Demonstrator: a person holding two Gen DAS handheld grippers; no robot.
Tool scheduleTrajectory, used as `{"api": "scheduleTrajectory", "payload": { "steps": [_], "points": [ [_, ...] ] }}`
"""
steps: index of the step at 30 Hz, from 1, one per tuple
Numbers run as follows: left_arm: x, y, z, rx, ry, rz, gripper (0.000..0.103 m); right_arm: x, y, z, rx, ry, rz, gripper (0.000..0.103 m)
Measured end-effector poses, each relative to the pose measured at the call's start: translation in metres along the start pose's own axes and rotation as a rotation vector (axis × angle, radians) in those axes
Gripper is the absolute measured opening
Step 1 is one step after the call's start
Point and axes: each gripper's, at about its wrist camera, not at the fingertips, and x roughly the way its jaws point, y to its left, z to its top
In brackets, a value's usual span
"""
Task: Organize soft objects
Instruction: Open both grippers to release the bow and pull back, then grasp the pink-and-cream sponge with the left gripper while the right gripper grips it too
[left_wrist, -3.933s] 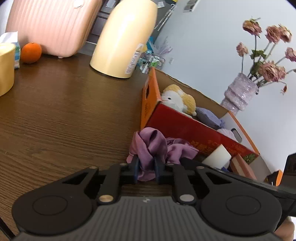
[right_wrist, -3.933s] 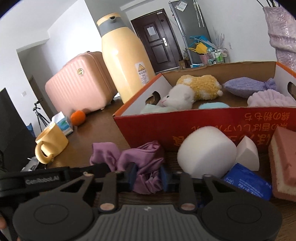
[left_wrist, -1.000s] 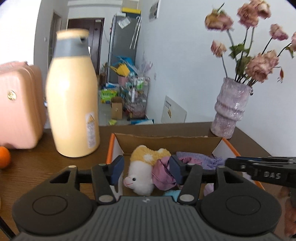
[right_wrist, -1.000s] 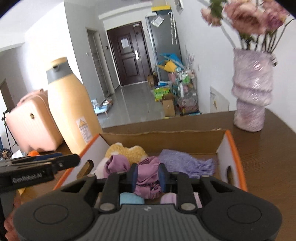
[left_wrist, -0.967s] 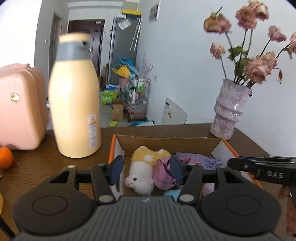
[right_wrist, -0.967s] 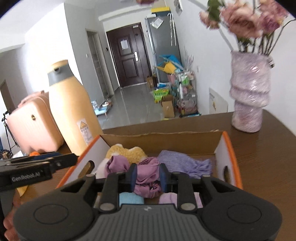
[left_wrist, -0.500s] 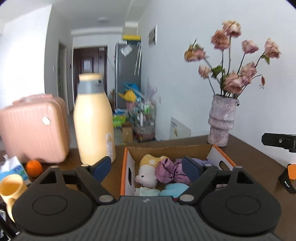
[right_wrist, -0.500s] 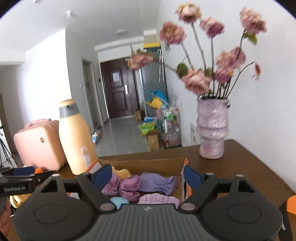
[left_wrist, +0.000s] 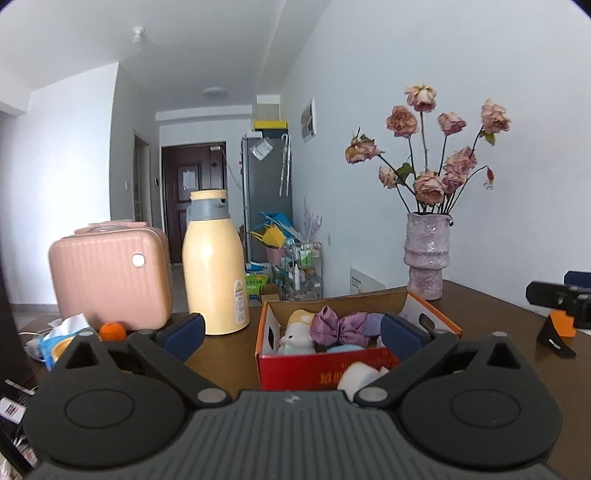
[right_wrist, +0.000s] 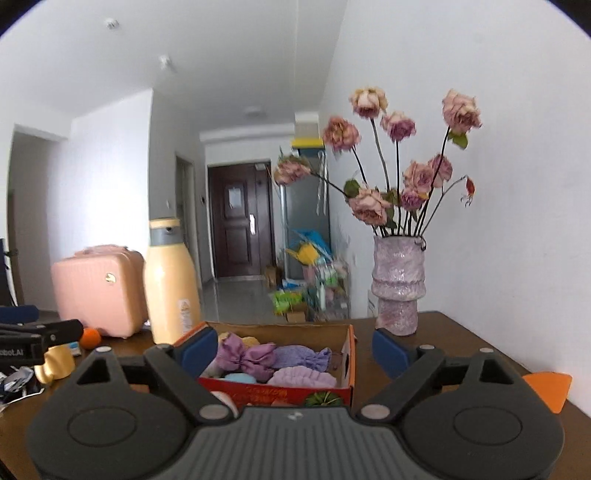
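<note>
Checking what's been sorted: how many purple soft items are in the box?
3: a satin bow in the box centre, a knitted pouch behind, a ruffled piece in front. More may be hidden.

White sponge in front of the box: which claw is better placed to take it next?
Probably left. The left claw, jaws opening and empty, sees the white sponge inside its span; in the right view it is mostly hidden behind a finger.

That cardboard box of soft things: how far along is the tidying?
Done: the purple cloth lies in the cardboard box beside a plush toy and other soft pieces. In hand: nothing. The left gripper has its jaws opening, the right gripper stands open, and both are empty. Left: a white sponge sits on the table in front of the box.
</note>
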Motion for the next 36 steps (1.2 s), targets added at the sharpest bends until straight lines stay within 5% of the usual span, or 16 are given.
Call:
{"api": "scheduleTrajectory", "payload": {
  "steps": [8,15,36],
  "points": [
    [-0.058,-0.001,-0.038,-0.042,0.049,-0.013,0.103,-0.063,0.010,-0.049,0.003,0.021,0.013,0.092],
    [-0.061,-0.012,-0.051,-0.017,0.099,-0.033,0.103,-0.091,0.018,-0.079,0.035,0.097,0.054,0.093],
    [0.039,-0.057,-0.070,-0.006,0.260,-0.092,0.103,-0.019,-0.034,-0.093,0.126,0.210,0.041,0.093]
  ]
}}
